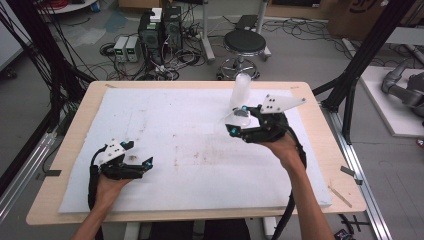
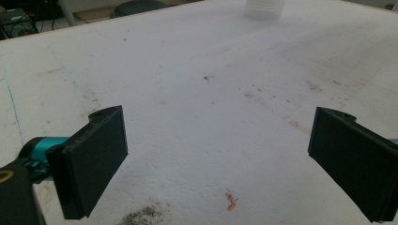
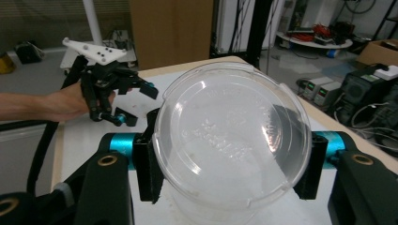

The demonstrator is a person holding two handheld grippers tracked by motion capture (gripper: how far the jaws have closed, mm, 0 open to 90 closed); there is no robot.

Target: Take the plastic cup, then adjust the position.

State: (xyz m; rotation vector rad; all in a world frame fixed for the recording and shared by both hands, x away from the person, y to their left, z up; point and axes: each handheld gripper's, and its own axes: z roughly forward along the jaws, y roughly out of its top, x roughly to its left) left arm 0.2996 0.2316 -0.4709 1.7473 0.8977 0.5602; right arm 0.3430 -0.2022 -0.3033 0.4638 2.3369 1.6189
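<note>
Left gripper (image 1: 131, 159) nearest, resting low on the foam pad (image 1: 190, 150), jaws wide, nothing between. Right gripper (image 1: 239, 124) clamps the clear plastic cup (image 3: 230, 140) above the pad's right half. Risk: thin slick walls could buckle or slip free.

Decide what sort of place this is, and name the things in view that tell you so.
Probably a robotics or electronics lab. A foam-covered work table stands among bench power supplies, tangled floor cables and a round black stool.
</note>
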